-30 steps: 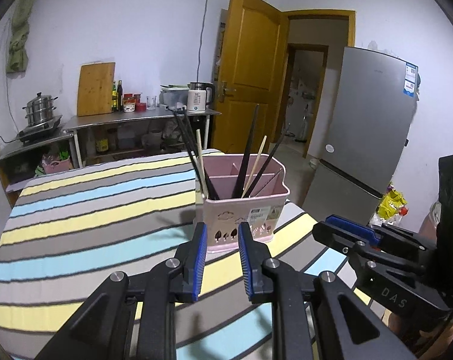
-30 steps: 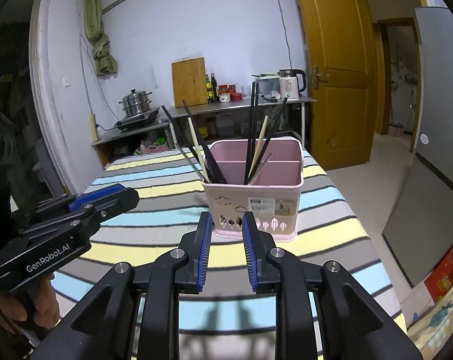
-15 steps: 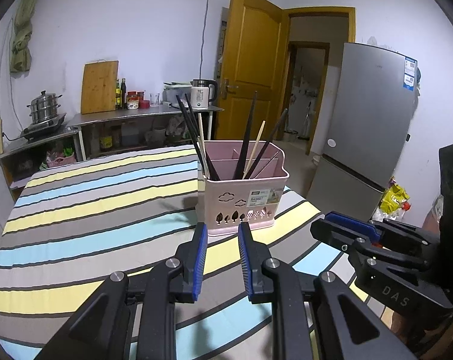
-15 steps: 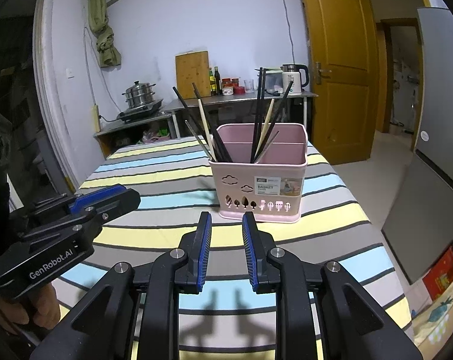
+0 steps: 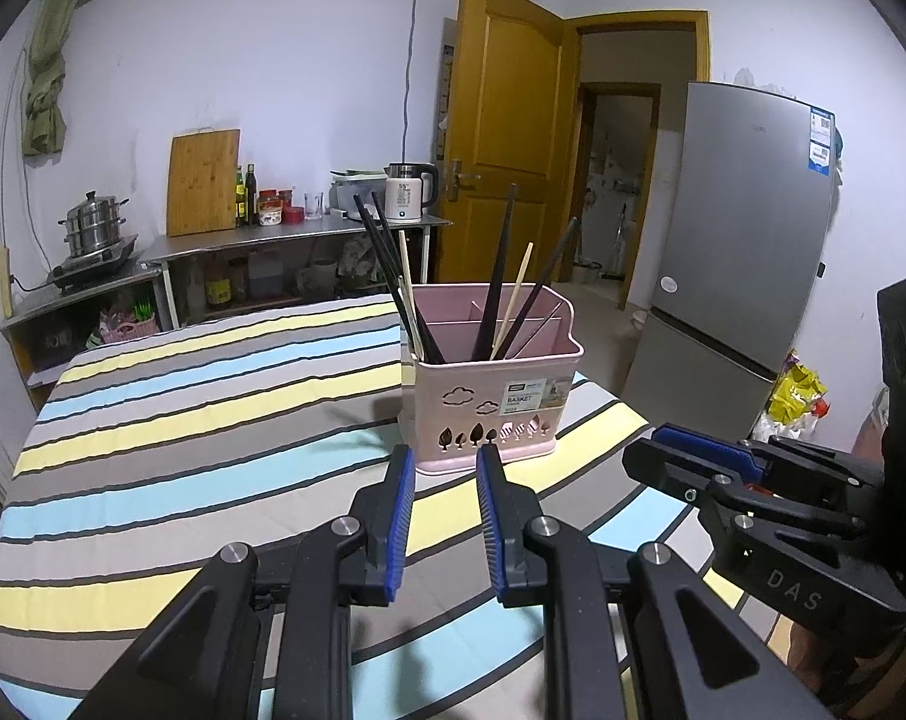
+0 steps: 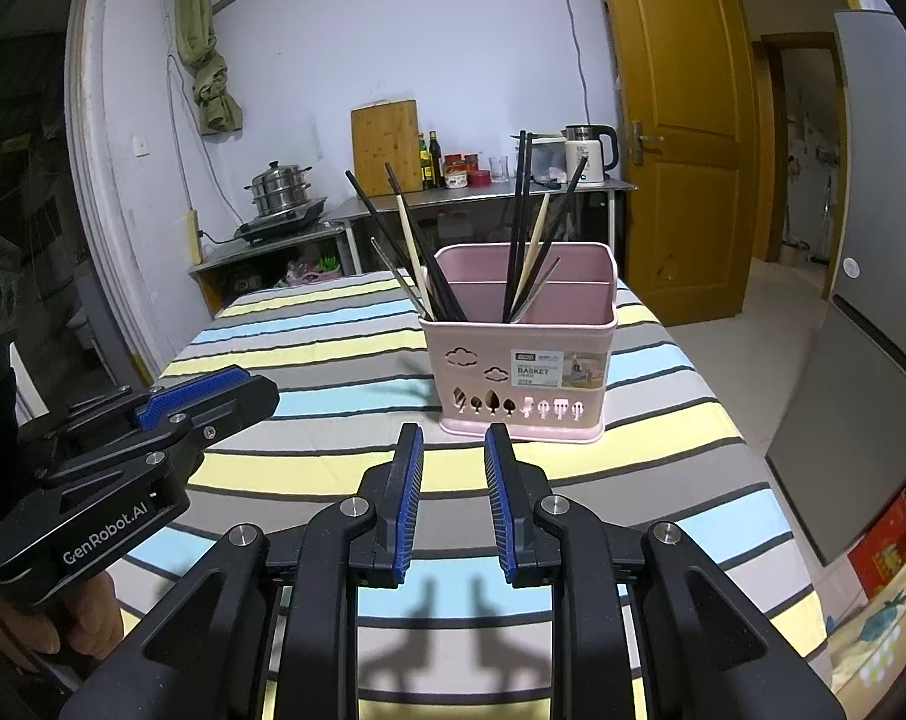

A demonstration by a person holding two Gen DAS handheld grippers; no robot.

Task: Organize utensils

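Observation:
A pink utensil basket (image 5: 489,402) stands on the striped table (image 5: 183,456); it also shows in the right wrist view (image 6: 522,384). Several black and pale chopsticks (image 5: 501,294) stand in its compartments, also seen in the right wrist view (image 6: 522,228). My left gripper (image 5: 444,465) is open and empty, just short of the basket's front. My right gripper (image 6: 453,444) is open and empty, also in front of the basket. Each gripper shows in the other's view: the right one (image 5: 681,450) at the right, the left one (image 6: 225,384) at the left.
A steel counter (image 5: 285,240) at the back holds a cutting board (image 5: 204,183), bottles, a kettle (image 5: 408,192) and a steamer pot (image 5: 93,225). A grey fridge (image 5: 741,252) and a wooden door (image 5: 498,150) stand to the right. The table edge (image 6: 771,480) drops off at right.
Both grippers have drawn back from the basket and risen a little; the basket looks smaller and farther. Both stay open and empty.

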